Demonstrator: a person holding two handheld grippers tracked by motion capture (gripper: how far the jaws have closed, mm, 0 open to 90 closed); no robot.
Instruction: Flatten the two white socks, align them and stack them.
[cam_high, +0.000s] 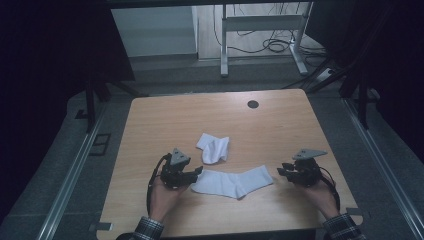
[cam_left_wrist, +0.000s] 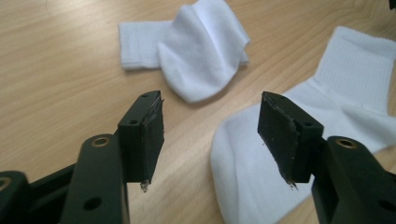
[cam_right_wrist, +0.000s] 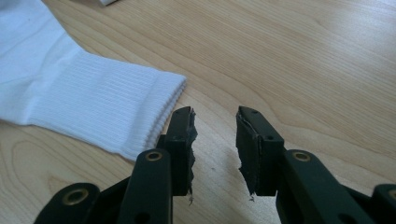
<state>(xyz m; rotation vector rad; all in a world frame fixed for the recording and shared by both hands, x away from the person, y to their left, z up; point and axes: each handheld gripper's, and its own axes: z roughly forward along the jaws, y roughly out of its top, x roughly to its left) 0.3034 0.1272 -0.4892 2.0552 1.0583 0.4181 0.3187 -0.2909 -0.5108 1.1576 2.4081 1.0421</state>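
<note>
Flat sock (cam_high: 233, 182) lies near the worktop's (cam_high: 150, 125) front edge between left gripper (cam_high: 196, 175), jaws apart at its toe, and right gripper (cam_high: 282, 171), jaws narrowly apart and empty beside the cuff; folded sock (cam_high: 214, 148) sits behind.

Flat sock (cam_right_wrist: 70, 98) cut off by left edge, right gripper view; toe unseen there.
</note>
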